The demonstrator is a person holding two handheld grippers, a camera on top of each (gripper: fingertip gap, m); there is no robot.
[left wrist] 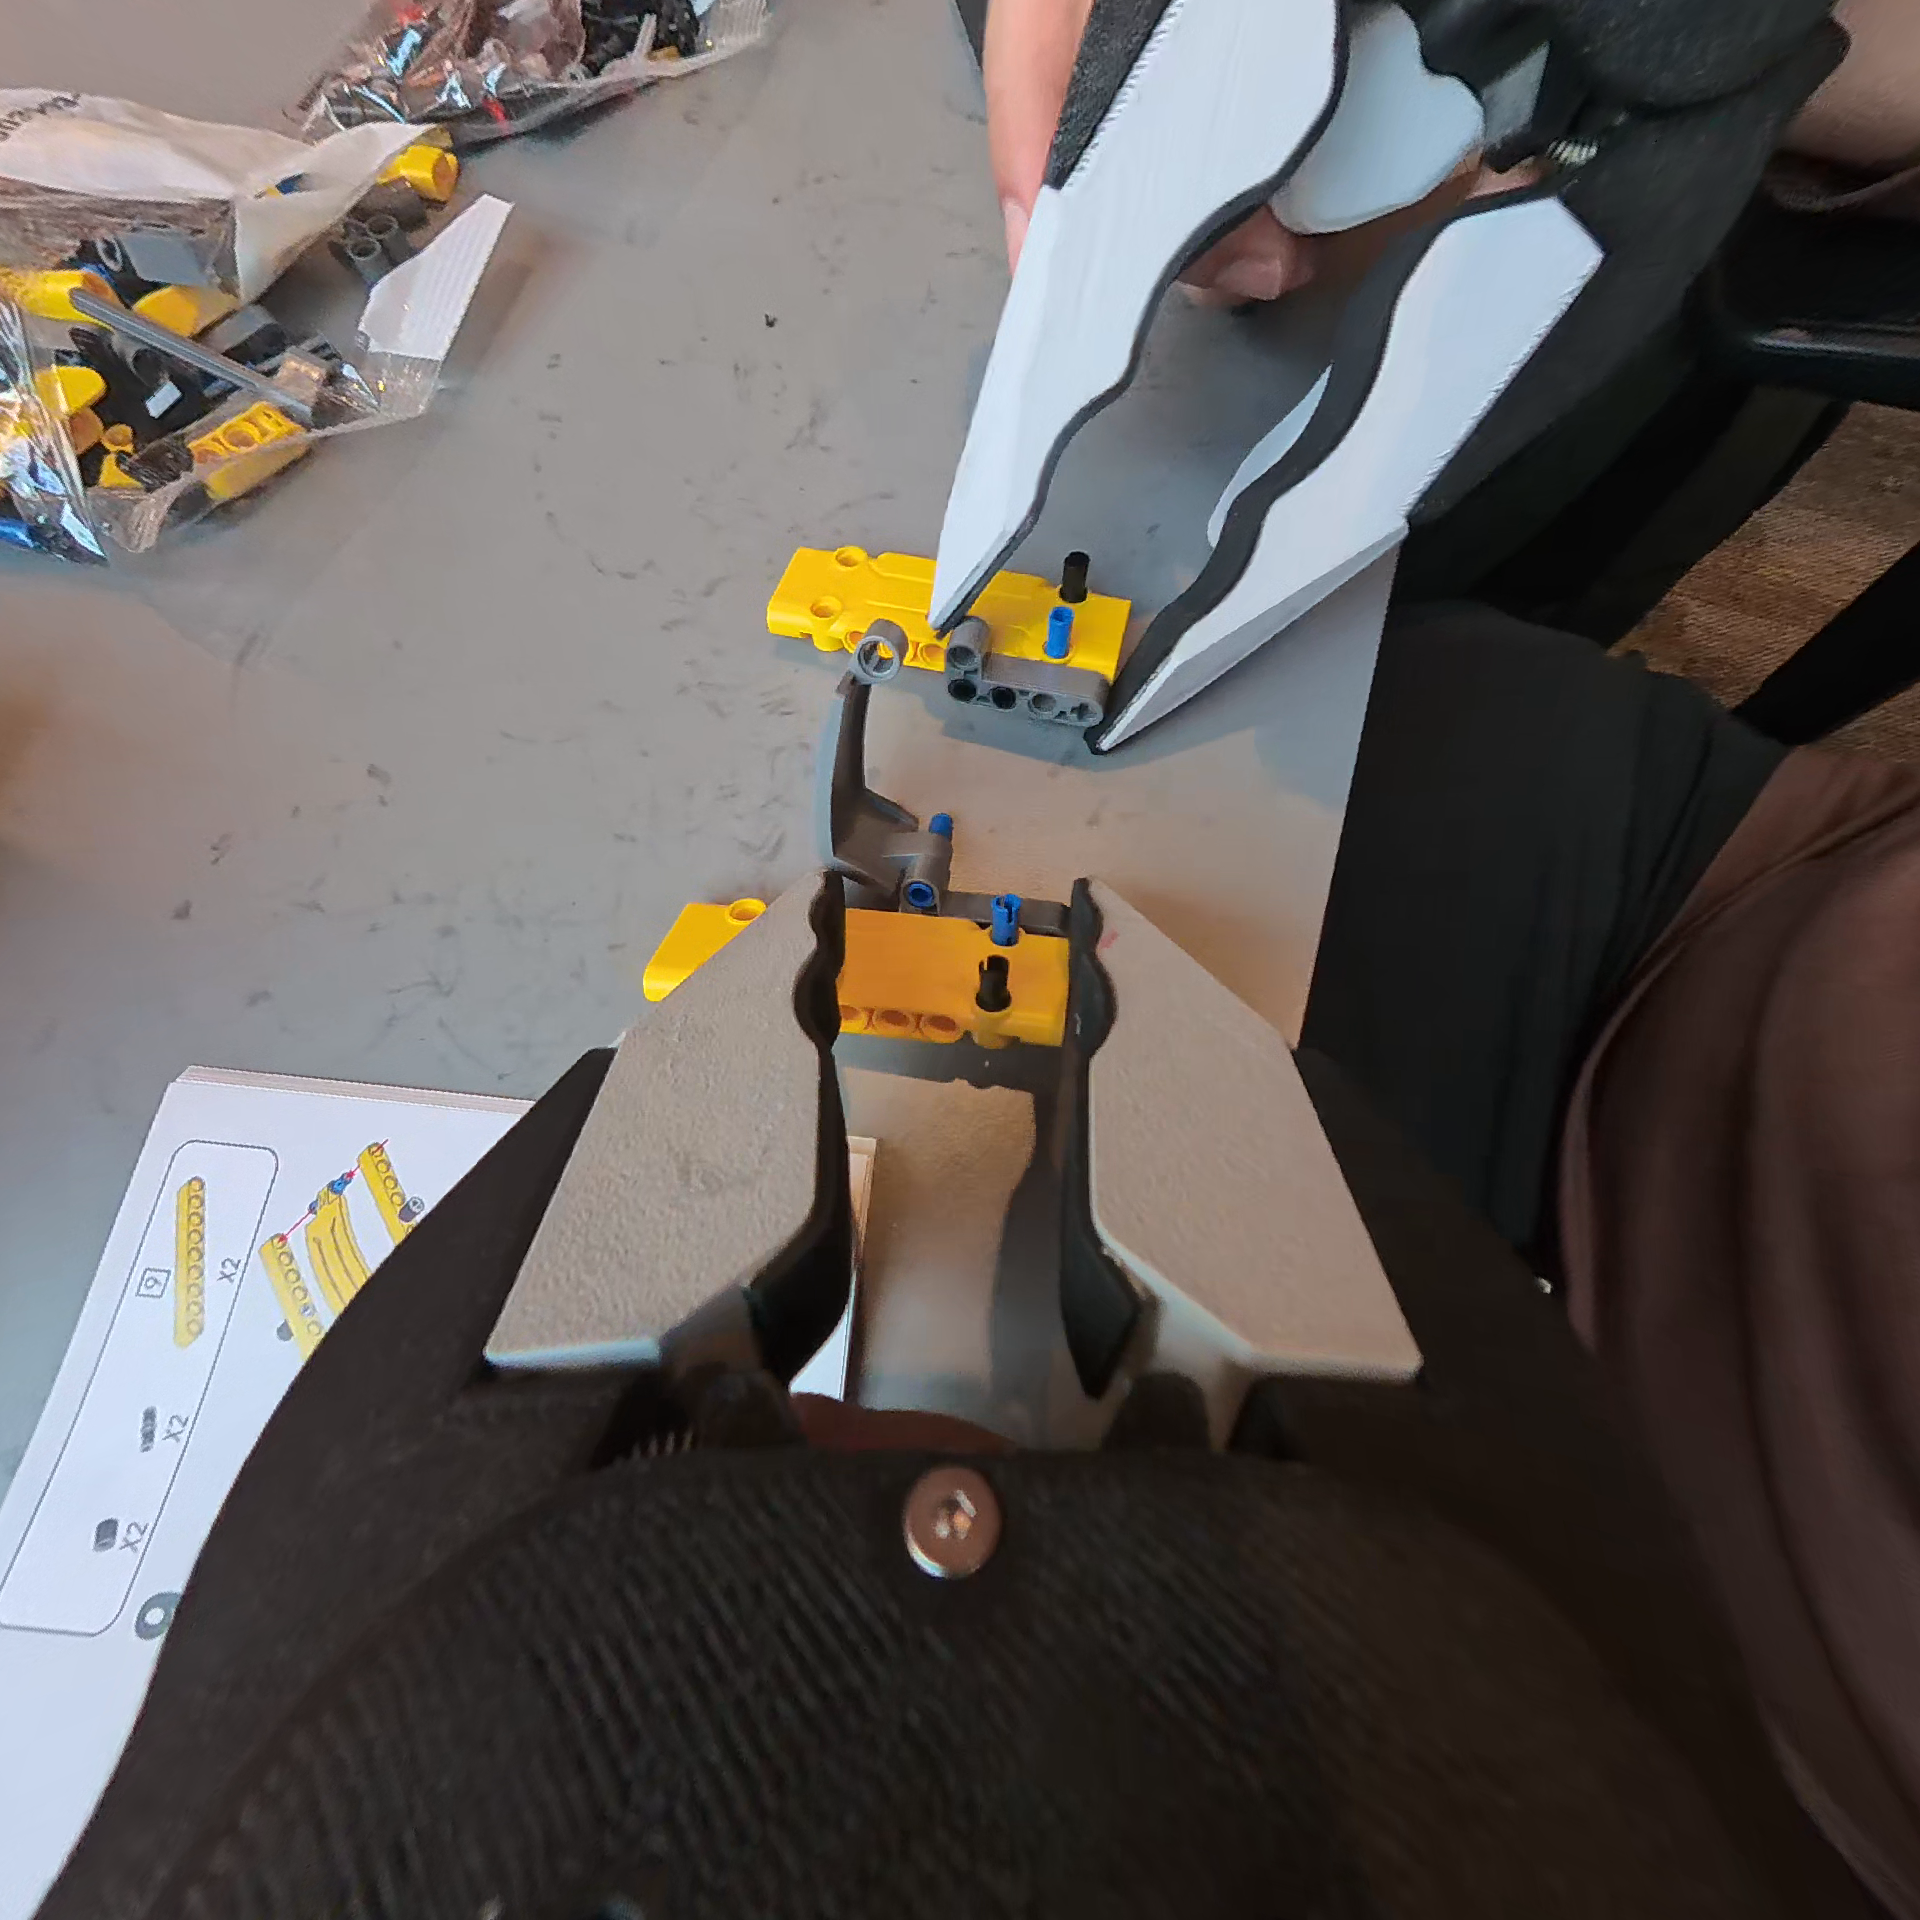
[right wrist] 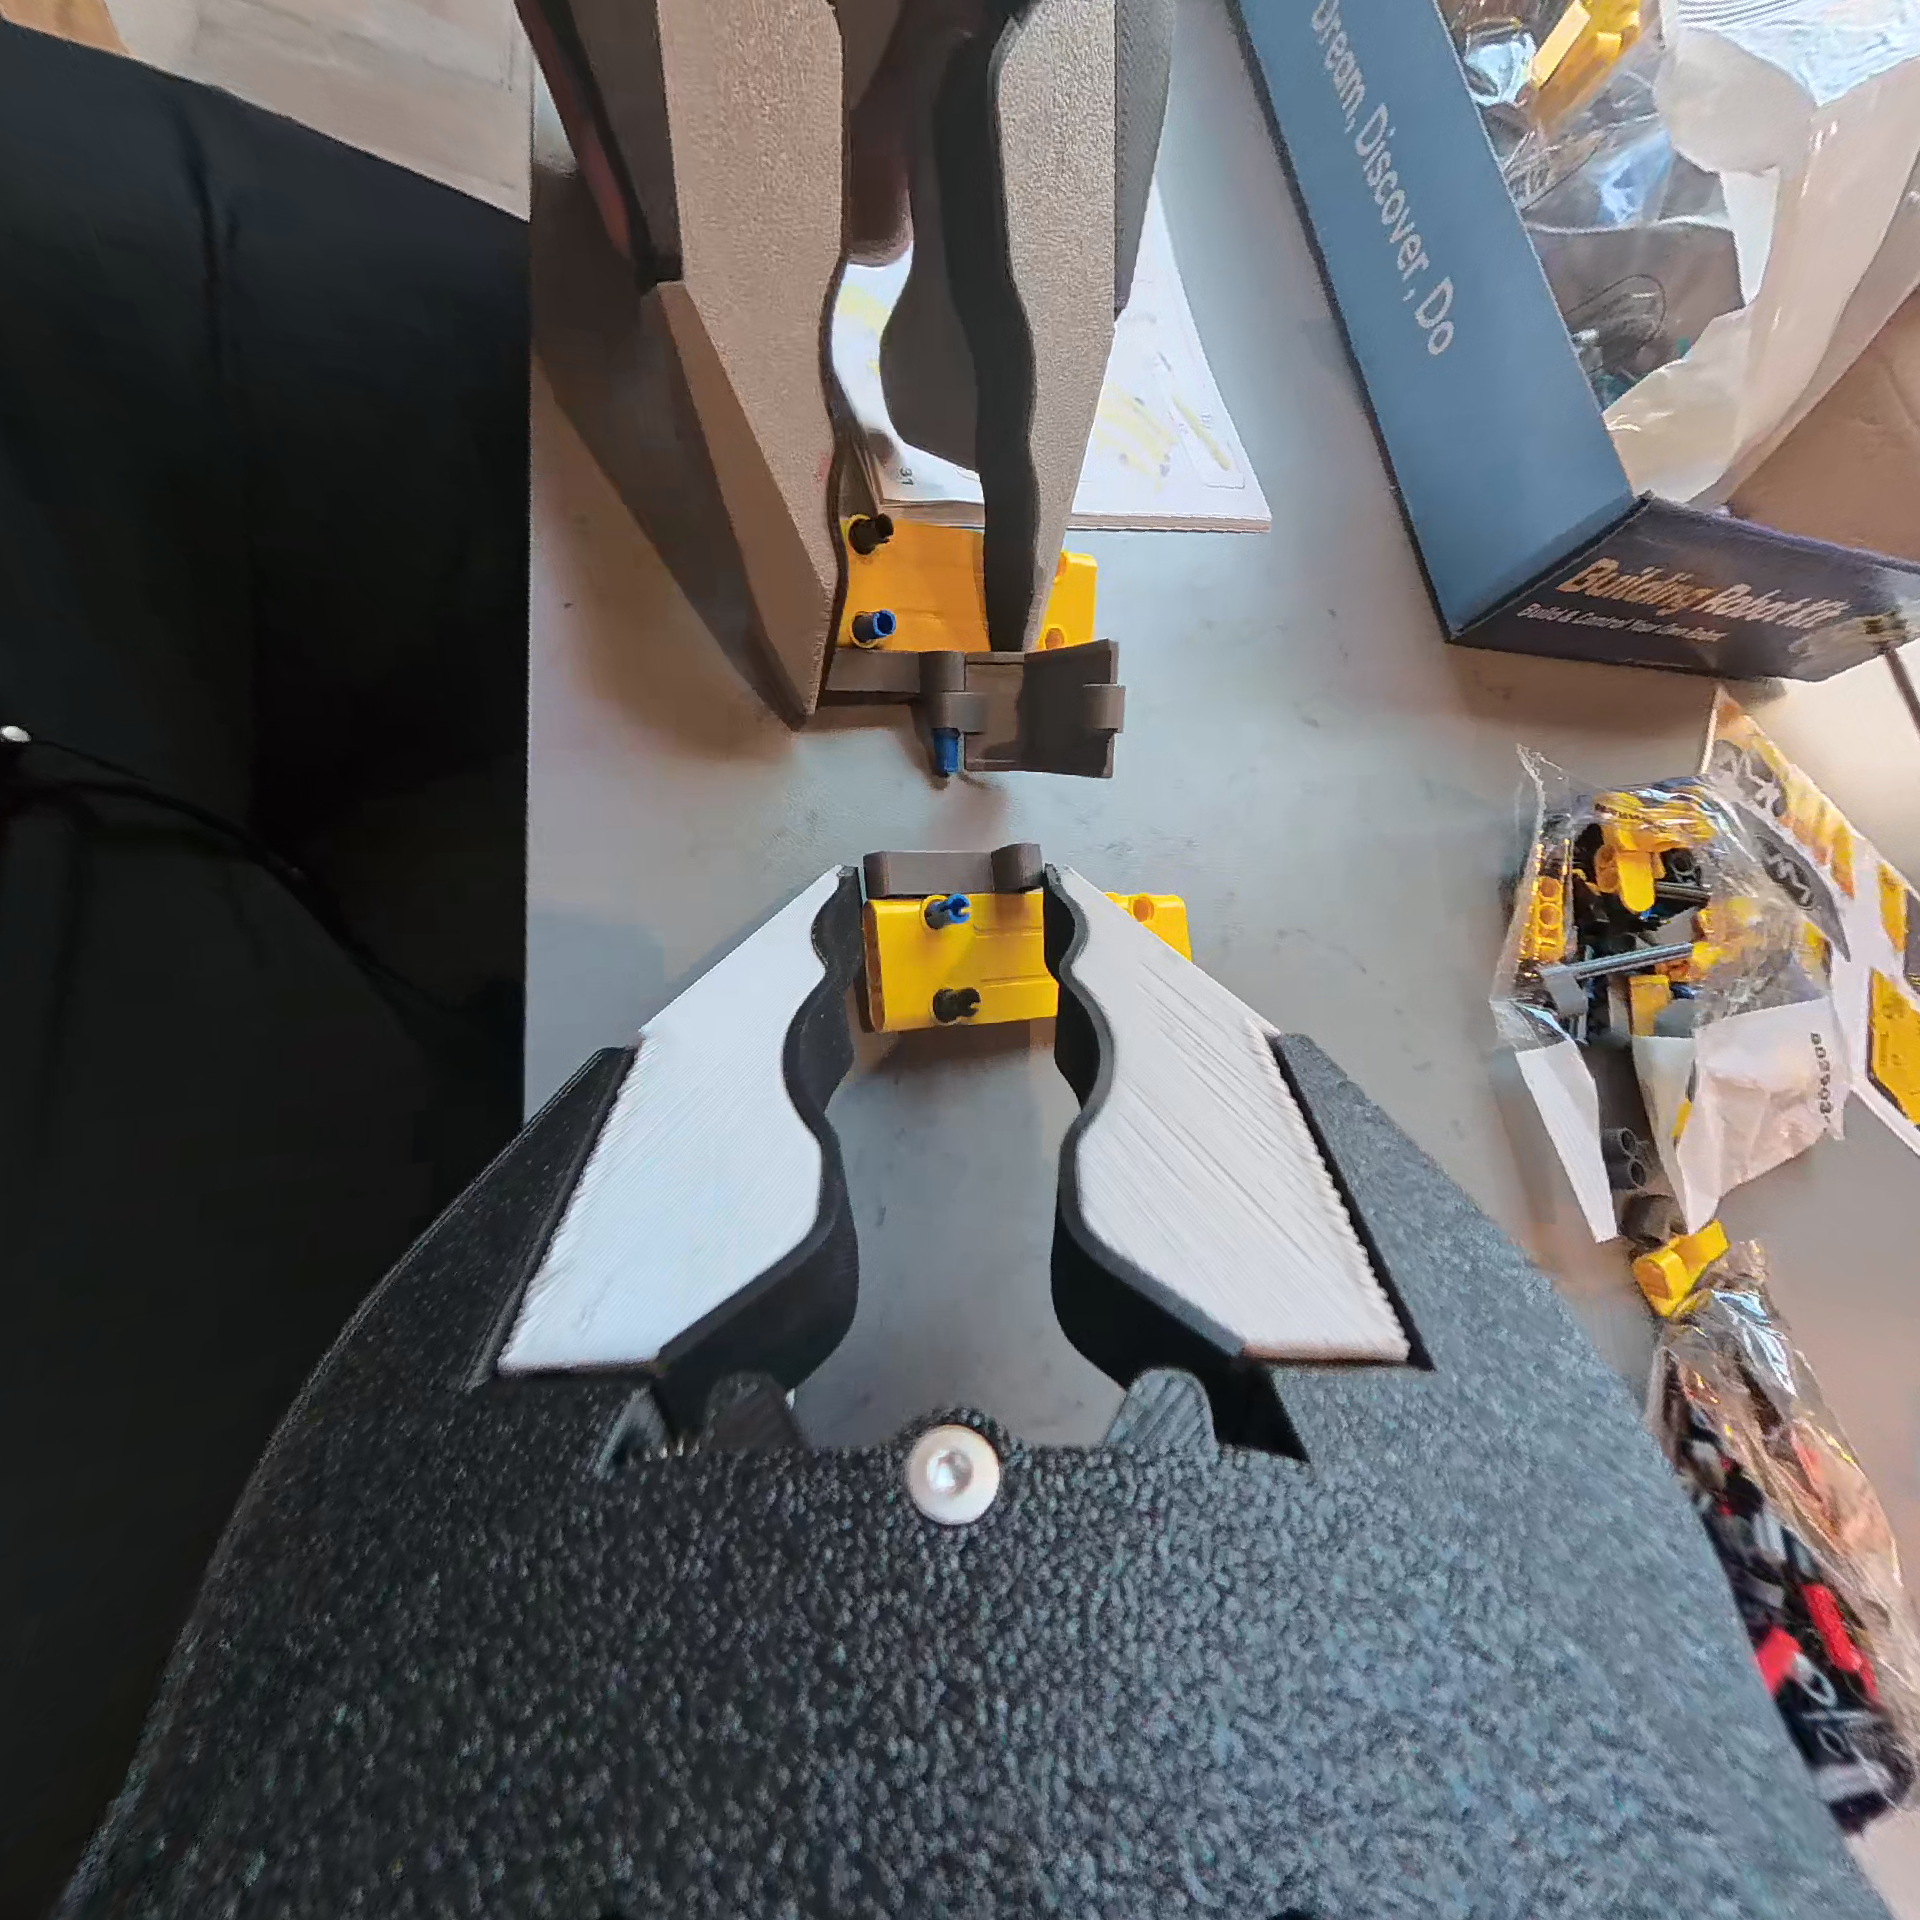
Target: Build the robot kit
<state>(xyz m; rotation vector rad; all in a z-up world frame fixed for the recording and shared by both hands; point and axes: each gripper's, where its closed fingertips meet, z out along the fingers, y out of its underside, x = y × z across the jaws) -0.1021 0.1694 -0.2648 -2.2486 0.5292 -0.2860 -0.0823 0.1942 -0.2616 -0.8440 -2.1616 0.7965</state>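
Observation:
My left gripper (left wrist: 954,920) is shut on a yellow panel (left wrist: 914,966) that carries a blue pin, a black pin and a grey curved arm (left wrist: 857,769). Its pads press the panel's sides, and it seems held just above the grey table (left wrist: 468,727). My right gripper (right wrist: 951,883) is shut on a second yellow panel (right wrist: 966,966) with a grey beam (right wrist: 951,868) along its far edge. In the left wrist view the right gripper (left wrist: 1023,681) reaches down from above, with one tip on that panel (left wrist: 883,592) and the other beside the beam. The two assemblies face each other, a short gap apart.
Clear bags of yellow and black parts (left wrist: 156,343) lie at the far left. An open instruction booklet (left wrist: 208,1299) lies under the left gripper. A dark blue box (right wrist: 1455,312) and more bags (right wrist: 1662,935) lie to the right. A person's dark clothing (left wrist: 1558,935) borders the table edge. Tip to tip, the grippers are about 4 cm apart.

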